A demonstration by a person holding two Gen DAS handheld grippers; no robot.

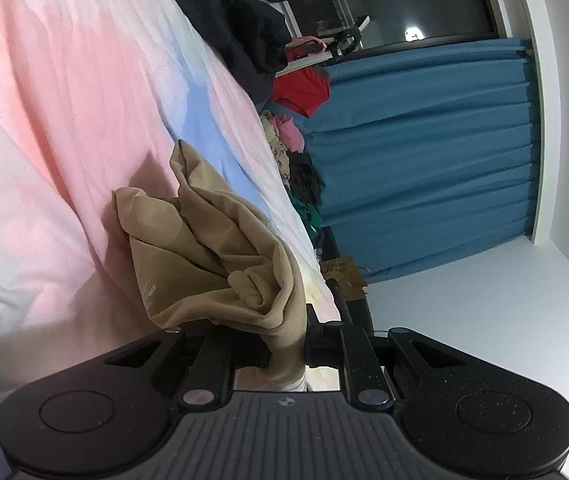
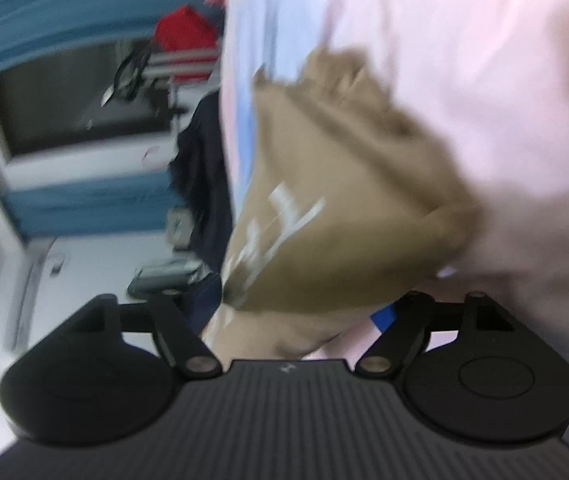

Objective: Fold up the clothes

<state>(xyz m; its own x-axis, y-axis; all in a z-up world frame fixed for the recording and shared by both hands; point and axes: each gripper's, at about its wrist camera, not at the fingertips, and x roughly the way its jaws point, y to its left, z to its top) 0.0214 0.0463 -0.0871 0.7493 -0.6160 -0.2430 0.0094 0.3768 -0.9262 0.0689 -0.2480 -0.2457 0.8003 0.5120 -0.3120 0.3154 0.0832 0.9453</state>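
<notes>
The left wrist view is sharp: the left gripper clenches a bunched fold of the tan garment, which lies crumpled against the pink and blue bedsheet, with a blue curtain and a clothes pile beyond. The right wrist view is blurred: the right gripper has its linkage spread wide, its fingertips hidden by the tan garment, so I cannot tell its state; white lettering shows on the cloth.

Even, soft indoor light; left view sharp, right view motion-blurred (fisheye bending at both edges).
</notes>
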